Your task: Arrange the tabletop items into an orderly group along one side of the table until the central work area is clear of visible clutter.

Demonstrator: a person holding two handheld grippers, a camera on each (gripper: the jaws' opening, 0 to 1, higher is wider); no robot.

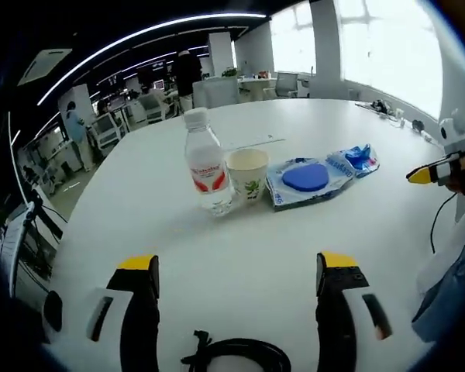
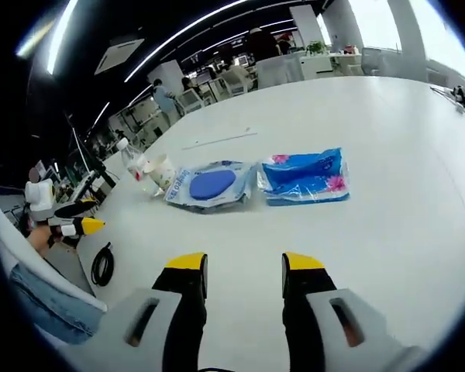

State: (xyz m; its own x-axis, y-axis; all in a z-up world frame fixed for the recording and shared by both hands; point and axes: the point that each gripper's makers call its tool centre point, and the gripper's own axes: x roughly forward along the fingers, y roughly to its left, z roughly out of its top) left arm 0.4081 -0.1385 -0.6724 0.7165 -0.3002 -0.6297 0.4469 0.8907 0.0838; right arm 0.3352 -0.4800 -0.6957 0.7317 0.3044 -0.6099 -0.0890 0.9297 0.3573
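On the white round table (image 1: 139,209) stand a clear water bottle (image 1: 205,167) with a red label and a paper cup (image 1: 246,174), touching side by side. To their right lie a clear packet holding a blue disc (image 1: 306,180) and a blue tissue packet (image 1: 360,159). My left gripper (image 1: 238,263) is open and empty, well short of the bottle. In the right gripper view the bottle (image 2: 132,167), cup (image 2: 161,170), disc packet (image 2: 211,186) and tissue packet (image 2: 304,177) form a row. My right gripper (image 2: 245,263) is open and empty, short of them.
A black cable loop (image 1: 232,353) lies at the near table edge, beside the left gripper (image 2: 70,225). A thin strip (image 1: 252,143) lies behind the cup. Cables (image 1: 387,108) sit at the far right rim. Desks, chairs and people stand beyond the table.
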